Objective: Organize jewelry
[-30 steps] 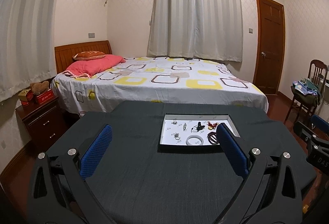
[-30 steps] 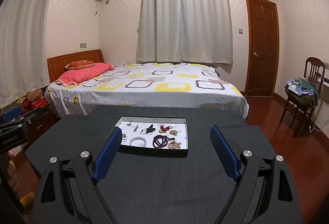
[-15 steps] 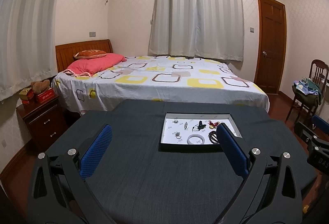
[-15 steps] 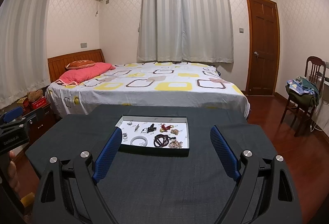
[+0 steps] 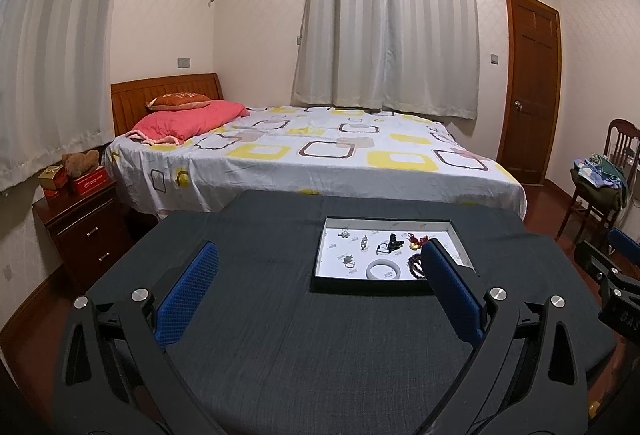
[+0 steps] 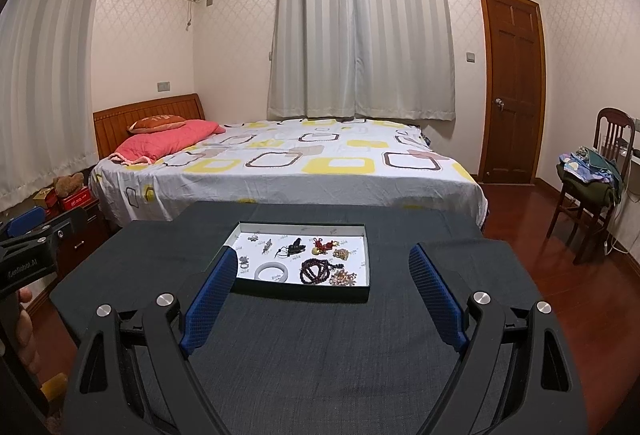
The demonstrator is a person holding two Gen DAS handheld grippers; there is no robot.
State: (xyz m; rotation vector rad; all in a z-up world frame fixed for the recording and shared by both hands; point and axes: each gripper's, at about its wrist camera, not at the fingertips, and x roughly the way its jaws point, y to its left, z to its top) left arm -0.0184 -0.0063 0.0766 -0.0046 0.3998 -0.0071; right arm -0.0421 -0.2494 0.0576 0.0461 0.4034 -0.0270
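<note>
Short of the one jewelry tray (image 6: 362, 231) on the dark table (image 6: 320, 347), your left gripper (image 5: 320, 287) and right gripper (image 6: 322, 293) hover spread wide, empty; inside: one white bangle (image 6: 272, 270), two bead strands.

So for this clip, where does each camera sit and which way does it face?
Left wrist: on the left claw, facing the tray and bed; its open blue fingers show, right claw at the right edge.
Right wrist: on the right claw, same heading; open fingers, left claw and a hand at left.
Shared: tray, white bangle, bed.
</note>
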